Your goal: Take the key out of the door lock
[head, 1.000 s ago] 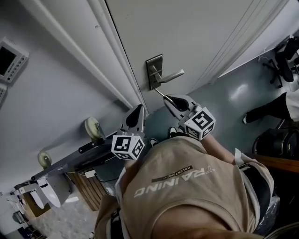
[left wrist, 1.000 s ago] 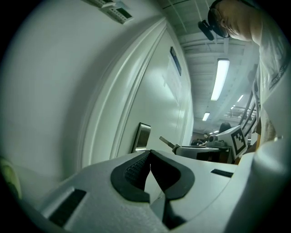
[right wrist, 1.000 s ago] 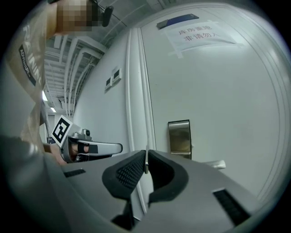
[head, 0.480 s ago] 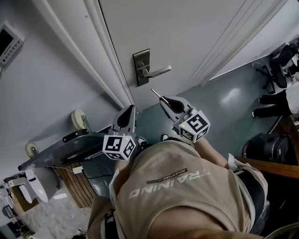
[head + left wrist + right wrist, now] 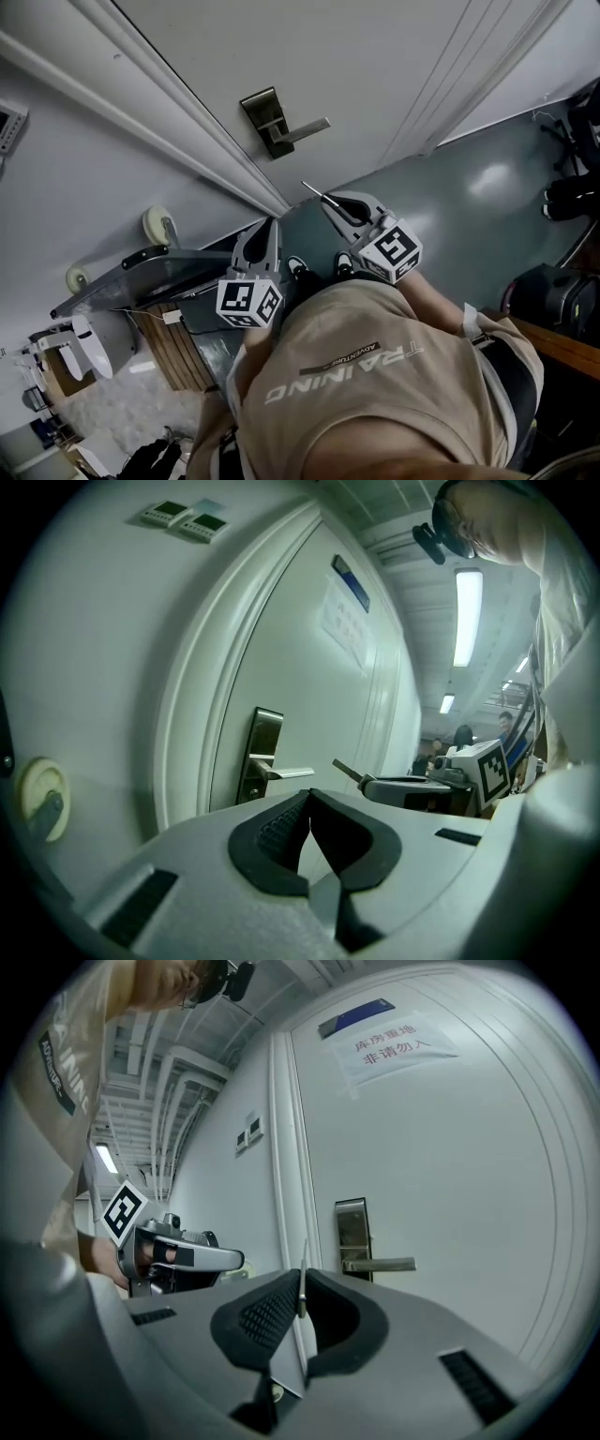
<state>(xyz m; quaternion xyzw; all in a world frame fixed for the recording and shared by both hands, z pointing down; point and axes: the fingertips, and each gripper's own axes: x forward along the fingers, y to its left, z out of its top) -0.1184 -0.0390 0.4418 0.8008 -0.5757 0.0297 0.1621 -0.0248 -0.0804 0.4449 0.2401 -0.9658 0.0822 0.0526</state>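
Note:
The steel lock plate with its lever handle sits on the pale door. My right gripper hangs below and right of the plate, apart from it, shut on the key. The key's thin blade pokes out towards the door. In the right gripper view the key stands upright between the dark pads, with the lock plate beyond. My left gripper is lower left, shut with nothing in it. In the left gripper view its pads meet, with the lock plate ahead.
A wheeled metal cart stands against the wall at the left. Grey floor spreads to the right, with a person's shoes and a dark bag at the far right. A paper notice is stuck on the door.
My right gripper has drawn back from the lock plate with the key in it, and a gap has opened between them. The head view has swung, so the plate sits further up and left.

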